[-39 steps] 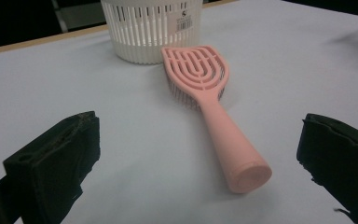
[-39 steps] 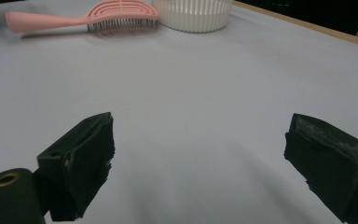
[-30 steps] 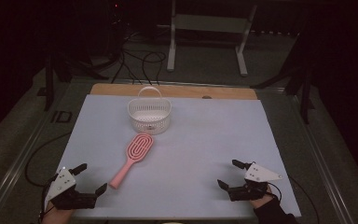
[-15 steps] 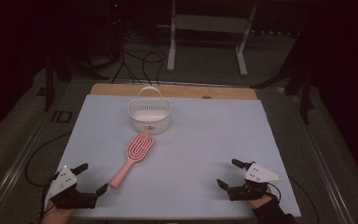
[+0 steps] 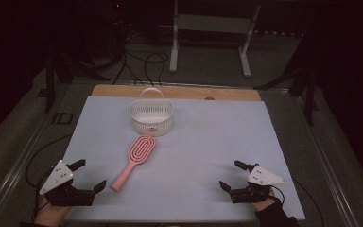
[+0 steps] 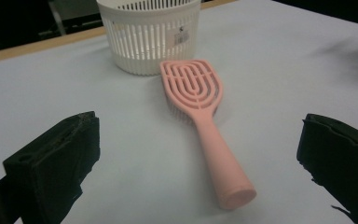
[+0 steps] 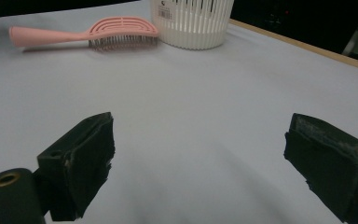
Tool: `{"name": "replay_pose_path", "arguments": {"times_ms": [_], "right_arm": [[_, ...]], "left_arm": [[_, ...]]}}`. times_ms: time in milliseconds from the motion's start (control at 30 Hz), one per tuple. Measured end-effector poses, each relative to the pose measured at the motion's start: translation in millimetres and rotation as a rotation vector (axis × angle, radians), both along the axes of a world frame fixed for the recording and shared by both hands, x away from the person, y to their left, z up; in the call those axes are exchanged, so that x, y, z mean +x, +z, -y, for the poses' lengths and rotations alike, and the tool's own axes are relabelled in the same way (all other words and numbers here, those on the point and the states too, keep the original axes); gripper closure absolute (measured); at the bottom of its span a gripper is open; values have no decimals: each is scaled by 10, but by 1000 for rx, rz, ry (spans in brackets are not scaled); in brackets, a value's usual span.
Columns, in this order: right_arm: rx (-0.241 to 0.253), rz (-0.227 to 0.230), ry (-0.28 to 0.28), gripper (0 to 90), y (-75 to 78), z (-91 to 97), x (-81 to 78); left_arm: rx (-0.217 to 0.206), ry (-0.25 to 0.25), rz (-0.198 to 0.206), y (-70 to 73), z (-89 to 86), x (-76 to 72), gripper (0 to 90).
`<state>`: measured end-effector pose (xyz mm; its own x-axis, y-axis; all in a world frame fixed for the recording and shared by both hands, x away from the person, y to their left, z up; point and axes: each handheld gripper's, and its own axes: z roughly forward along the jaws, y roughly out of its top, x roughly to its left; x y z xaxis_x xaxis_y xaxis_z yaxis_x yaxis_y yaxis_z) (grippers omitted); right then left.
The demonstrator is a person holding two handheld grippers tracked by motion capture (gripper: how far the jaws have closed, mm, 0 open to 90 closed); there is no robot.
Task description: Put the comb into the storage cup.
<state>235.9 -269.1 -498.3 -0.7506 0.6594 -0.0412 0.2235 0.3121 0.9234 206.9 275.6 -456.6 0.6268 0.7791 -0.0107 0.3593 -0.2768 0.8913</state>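
Dark room all round, with a pale sheet spread over the worktop point(image 5: 184, 189). Both jaws are held wide and empty on the left hand-held gripper point(image 5: 86, 176) and the right hand-held gripper point(image 5: 230, 176), parked at the near corners. The pink hairbrush point(image 5: 134, 161) is lying just near of the white basket point(image 5: 151, 117); whether they're touching can't be told. Probably the handle should be grabbed mid-length, jaws squared across it. Basket contents can't be made out.

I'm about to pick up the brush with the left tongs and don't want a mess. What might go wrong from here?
1. The brush handle looks smooth and tapered, so it may slip from the left tongs.
2. Its head lies close to the light basket; a swing could knock that over.
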Motion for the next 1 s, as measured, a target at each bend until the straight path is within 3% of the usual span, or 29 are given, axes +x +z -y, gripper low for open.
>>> {"name": "replay_pose_path", "arguments": {"times_ms": [233,567,1000], "right_arm": [[5,4,-1,81,1,5,5],[10,1,1,81,9,-1,0],[23,-4,5,81,12,-2,-2]], "left_arm": [[26,-7,-22,210,33,60,0],[72,-3,-26,380,90,132,0],[127,-25,-55,562,267,332,0]]}}
